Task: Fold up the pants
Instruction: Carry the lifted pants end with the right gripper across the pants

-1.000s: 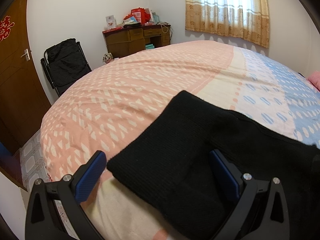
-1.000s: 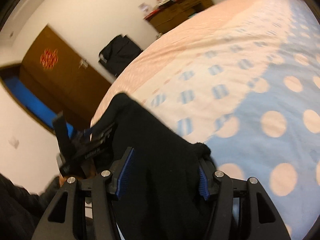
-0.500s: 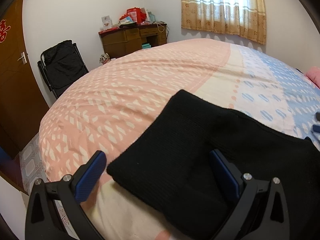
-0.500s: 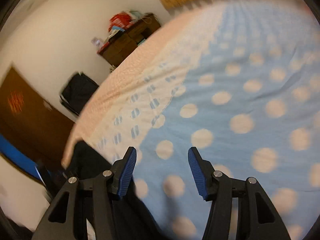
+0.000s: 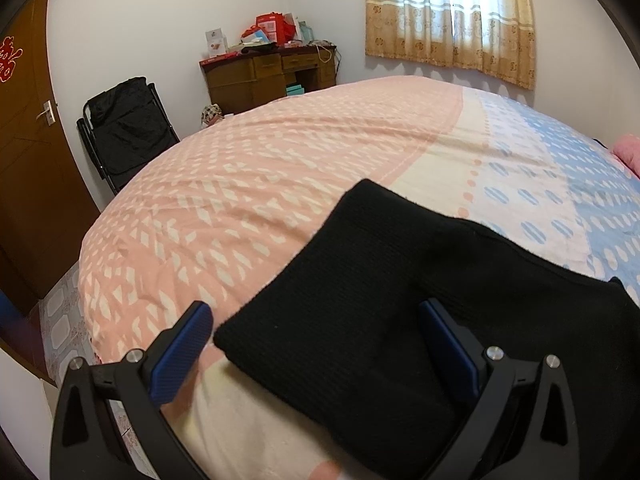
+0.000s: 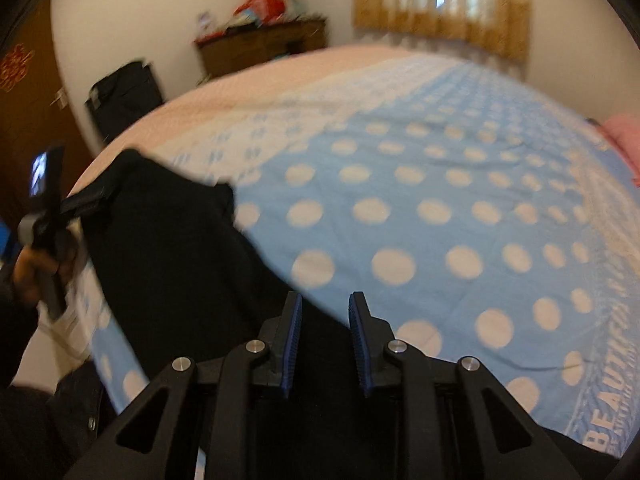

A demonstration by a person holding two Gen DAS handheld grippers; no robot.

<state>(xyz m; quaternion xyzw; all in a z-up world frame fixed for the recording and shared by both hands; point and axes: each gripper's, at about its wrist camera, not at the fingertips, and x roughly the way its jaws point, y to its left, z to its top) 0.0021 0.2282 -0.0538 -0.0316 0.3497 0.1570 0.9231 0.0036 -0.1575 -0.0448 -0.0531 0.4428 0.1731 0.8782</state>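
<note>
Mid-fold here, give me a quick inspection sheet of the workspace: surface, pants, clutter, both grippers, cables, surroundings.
Surface: bed under a quilt patterned pink, cream and blue with white dots.
Job's things: black pants lie on the quilt at the near edge, one end folded flat.
Clutter: a pink item at the bed's far right edge; too little shows to name it.
Grippers: left gripper open wide, jaws straddling the pants' folded end; right gripper narrowly open over the pants, gripping nothing.
Cables: nothing seen.
Surroundings: wooden desk piled with boxes, black folding chair, brown door, curtained window.
</note>
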